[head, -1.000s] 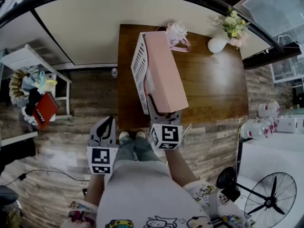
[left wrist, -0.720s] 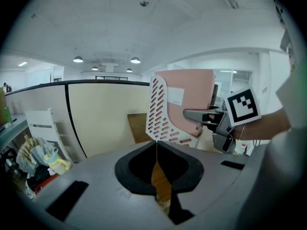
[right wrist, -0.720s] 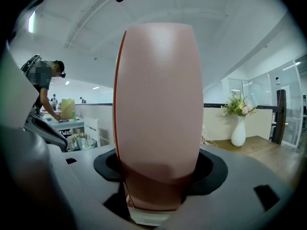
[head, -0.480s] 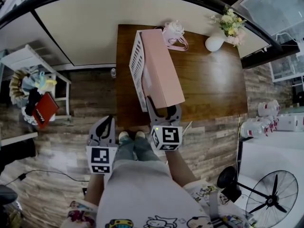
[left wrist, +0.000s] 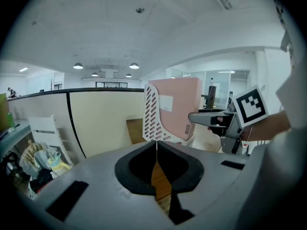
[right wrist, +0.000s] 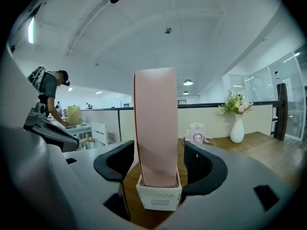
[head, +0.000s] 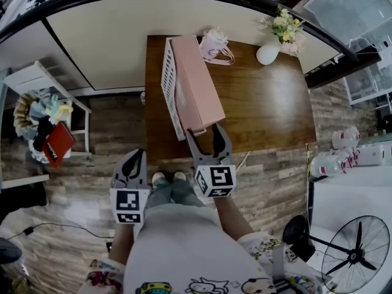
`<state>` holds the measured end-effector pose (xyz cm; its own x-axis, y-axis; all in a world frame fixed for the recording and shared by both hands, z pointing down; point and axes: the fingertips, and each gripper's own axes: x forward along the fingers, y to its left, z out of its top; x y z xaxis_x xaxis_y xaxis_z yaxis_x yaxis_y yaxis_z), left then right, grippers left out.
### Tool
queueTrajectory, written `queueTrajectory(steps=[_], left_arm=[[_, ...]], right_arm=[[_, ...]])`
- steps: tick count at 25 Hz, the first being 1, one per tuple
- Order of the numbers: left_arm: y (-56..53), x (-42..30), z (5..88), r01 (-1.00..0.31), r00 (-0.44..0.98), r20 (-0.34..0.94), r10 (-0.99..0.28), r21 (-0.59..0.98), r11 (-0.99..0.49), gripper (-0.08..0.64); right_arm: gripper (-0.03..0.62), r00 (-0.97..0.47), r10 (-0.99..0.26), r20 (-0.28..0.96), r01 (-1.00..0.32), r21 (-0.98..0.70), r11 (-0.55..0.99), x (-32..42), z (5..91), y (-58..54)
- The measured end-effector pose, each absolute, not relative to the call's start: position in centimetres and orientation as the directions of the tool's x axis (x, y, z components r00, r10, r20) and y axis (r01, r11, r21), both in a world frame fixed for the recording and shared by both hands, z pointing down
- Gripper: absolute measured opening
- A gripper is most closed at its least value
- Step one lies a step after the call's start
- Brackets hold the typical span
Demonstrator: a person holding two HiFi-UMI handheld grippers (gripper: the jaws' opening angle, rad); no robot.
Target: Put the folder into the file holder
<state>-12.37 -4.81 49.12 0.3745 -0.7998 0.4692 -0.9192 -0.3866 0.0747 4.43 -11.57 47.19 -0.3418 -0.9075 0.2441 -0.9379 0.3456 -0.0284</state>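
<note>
While the tall pink cardboard folder (head: 197, 81) stands upright inside the white slotted plastic file holder (head: 167, 84) at the upper left part of the dark brown wooden table (head: 269, 106), the right gripper (head: 204, 133) sits at the holder's near end with its jaws spread wide. In the right gripper view the folder (right wrist: 156, 128) rises at the centre of the frame, its foot in the file holder (right wrist: 159, 195), and the two dark jaws flank it on either side without closing on it; whether they touch the holder cannot be told. The left gripper (head: 137, 158) hangs at the lower left of the head view, off the table and over the wood-plank floor (head: 79, 225), well apart from the holder. Its own view shows the jaws (left wrist: 156, 145) pressed together with nothing between them, and beyond them the holder's slotted wall (left wrist: 152, 116), the folder (left wrist: 180, 109) and the right gripper (left wrist: 216, 119) at the right of the frame. A white vase with pale flowers (head: 269, 52) stands at the table's far edge, upper right of centre, and a small pink bag (head: 213, 41) lies just beside the holder's far end. A black standing fan (head: 352, 253) fills the lower right corner.
</note>
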Motion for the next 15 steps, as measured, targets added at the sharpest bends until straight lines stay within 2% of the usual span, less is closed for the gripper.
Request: queueTrajectory(steps=[15], left_arm=[[-3.2, -9.4, 45.8, -0.92, 0.366, 0.407, -0.837, 0.026, -0.39, 0.009]], right_arm=[[0.29, -0.491, -0.816, 0.304, -0.87, -0.115, 0.48, 6.7, 45.9, -6.7]])
